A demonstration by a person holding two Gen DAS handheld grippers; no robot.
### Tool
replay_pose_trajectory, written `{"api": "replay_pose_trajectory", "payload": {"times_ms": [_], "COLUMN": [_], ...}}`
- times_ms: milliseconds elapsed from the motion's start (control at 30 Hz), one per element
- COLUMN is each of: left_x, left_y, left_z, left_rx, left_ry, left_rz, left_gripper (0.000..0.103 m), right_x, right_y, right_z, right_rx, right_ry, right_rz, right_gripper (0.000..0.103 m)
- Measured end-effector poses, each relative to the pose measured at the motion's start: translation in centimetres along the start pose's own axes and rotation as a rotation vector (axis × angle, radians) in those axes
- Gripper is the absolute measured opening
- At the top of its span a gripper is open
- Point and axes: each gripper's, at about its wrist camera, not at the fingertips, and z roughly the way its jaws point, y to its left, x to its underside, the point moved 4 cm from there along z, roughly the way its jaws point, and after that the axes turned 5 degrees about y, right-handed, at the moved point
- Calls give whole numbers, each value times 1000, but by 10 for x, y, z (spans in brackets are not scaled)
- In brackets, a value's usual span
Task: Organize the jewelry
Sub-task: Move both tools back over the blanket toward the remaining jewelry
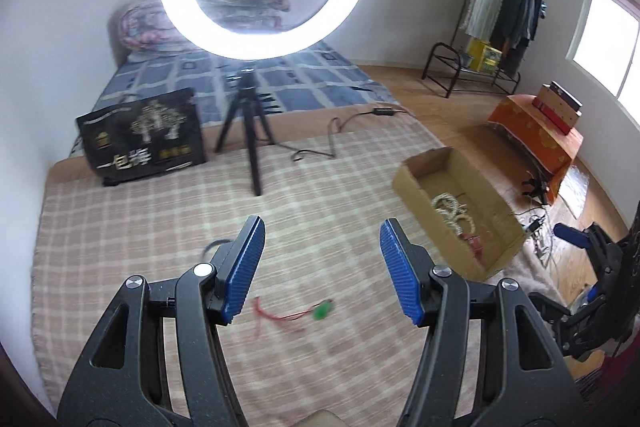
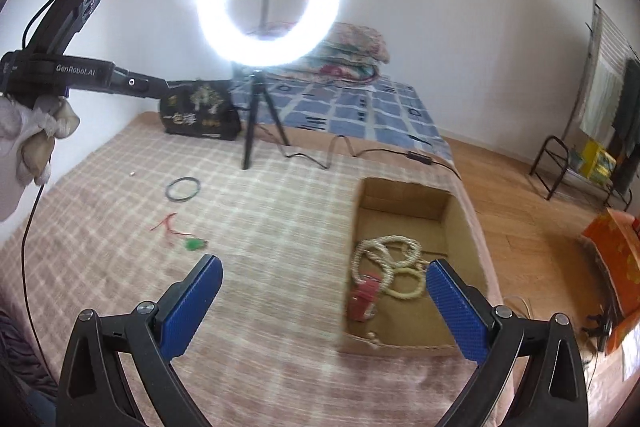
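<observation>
A cardboard box [image 2: 400, 199] lies on the checked blanket and holds cream bead strands [image 2: 390, 257] and a red item [image 2: 364, 297]; the box also shows in the left wrist view [image 1: 424, 163]. A red cord with a green pendant [image 2: 192, 243] and a dark bangle [image 2: 183, 189] lie on the blanket. In the left wrist view the pendant [image 1: 323, 310] lies between and below my open, empty left gripper [image 1: 322, 259]; the bangle [image 1: 214, 247] is partly hidden behind the left finger. My right gripper [image 2: 324, 291] is open and empty, above the box's left wall.
A ring light on a black tripod [image 2: 256, 115] stands at the blanket's far side, its cable [image 2: 340, 151] trailing right. A black printed bag [image 1: 144, 135] stands beside it. An orange-covered box [image 1: 536, 131] and a clothes rack [image 1: 496, 27] are on the wooden floor.
</observation>
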Motion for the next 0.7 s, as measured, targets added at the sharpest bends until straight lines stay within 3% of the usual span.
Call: {"api": "replay_pose_trajectory", "payload": {"times_ms": [333, 700], "left_x": [31, 63], "left_y": [111, 220], "left_z": [-3, 24], "left_rx": [-95, -76], "left_ry": [7, 91], "left_rz": [-164, -429], "left_gripper": [62, 62], "right_x": [-10, -3], "right_y": [80, 110], "right_z": [22, 85], "right_rx": [-78, -176], "right_ry": [-9, 147], "right_rz": [-163, -38], "right_gripper": [103, 103]}}
